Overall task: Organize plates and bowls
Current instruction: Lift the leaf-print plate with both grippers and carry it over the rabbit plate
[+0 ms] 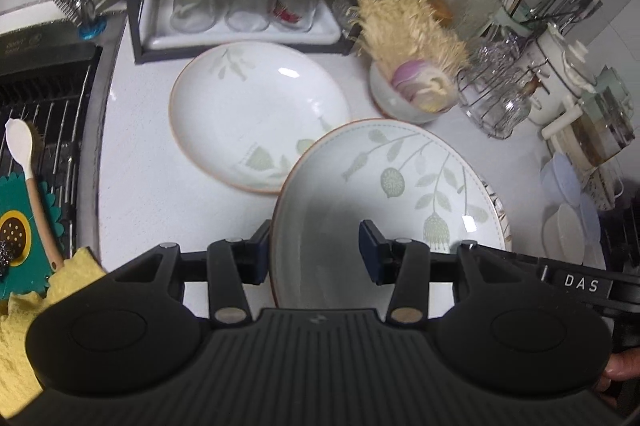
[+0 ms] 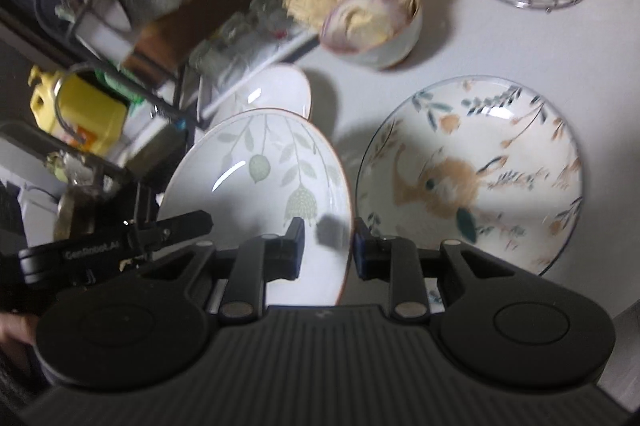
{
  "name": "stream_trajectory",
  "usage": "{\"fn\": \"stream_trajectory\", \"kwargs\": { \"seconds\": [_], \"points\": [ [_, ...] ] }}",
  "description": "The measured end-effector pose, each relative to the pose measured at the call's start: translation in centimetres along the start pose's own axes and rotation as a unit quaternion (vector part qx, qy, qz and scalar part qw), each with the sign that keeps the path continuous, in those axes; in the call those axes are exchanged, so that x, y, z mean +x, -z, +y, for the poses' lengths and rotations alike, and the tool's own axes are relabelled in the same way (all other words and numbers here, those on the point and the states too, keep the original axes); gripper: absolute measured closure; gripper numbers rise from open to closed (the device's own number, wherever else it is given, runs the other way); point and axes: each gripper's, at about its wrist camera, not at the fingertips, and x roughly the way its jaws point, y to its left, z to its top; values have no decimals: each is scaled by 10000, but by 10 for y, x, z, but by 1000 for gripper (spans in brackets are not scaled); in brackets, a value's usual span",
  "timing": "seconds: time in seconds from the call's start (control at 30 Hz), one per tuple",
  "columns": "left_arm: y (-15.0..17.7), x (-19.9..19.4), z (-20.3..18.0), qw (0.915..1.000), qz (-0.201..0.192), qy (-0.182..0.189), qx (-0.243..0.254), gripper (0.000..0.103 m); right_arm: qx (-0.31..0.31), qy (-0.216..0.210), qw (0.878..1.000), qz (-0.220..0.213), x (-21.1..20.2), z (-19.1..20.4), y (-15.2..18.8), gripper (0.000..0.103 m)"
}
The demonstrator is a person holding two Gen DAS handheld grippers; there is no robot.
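Observation:
A white plate with green leaves (image 1: 384,186) hangs tilted above the counter, held from both sides. My left gripper (image 1: 316,250) is shut on its left rim, one pad outside and one inside. My right gripper (image 2: 328,246) is shut on the opposite rim of the same leaf plate (image 2: 260,178). A finger (image 2: 188,220) of the left gripper shows at that plate's far side. A second leaf plate (image 1: 256,114) lies flat on the counter behind. A plate with an orange rabbit (image 2: 468,178) lies flat to the right, partly under the lifted one.
A small bowl (image 1: 400,102) with onion and a straw-coloured bunch stands behind the plates. Three upturned glasses sit on a white tray (image 1: 240,34) in a black rack. A wire stand with glasses (image 1: 496,98) is at the right. The sink rack (image 1: 44,130) is at the left.

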Motion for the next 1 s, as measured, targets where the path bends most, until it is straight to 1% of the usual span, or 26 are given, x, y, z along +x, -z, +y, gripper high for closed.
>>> {"fn": "stream_trajectory", "kwargs": {
  "seconds": [0.13, 0.27, 0.33, 0.4, 0.47, 0.6, 0.67, 0.8, 1.0],
  "points": [
    [-11, -1, -23, 9999, -141, -11, -87, 53, -22, -109, 9999, -91, -13, -13, -16, 75],
    [-19, -1, -46, 9996, -274, -53, -9, 53, -65, -141, 9997, -190, -24, -25, -23, 75],
    [-22, 0, -57, 9996, -271, -26, 8, 53, -49, -129, 9997, -215, -29, -32, -25, 75],
    [-25, 2, -66, 9997, -263, 23, 8, 53, -86, -7, 9997, -210, -33, -37, -29, 75],
    [-26, 5, -77, 9996, -274, -47, 68, 53, -144, -6, 9996, -250, -37, -42, -35, 75],
    [-30, 15, -91, 9996, -260, -54, -70, 53, -233, -19, 9993, -302, -42, -55, -45, 75],
    [-31, 21, -98, 9997, -227, -60, -23, 53, -218, -10, 9993, -317, -43, -63, -47, 75],
    [-30, 37, -114, 9998, -70, -153, 92, 53, -221, 168, 9993, -260, -42, -75, -47, 75],
    [-22, 61, -129, 9995, 197, -250, 78, 53, -166, 335, 9992, -168, -41, -94, -43, 75]
  ]
}}
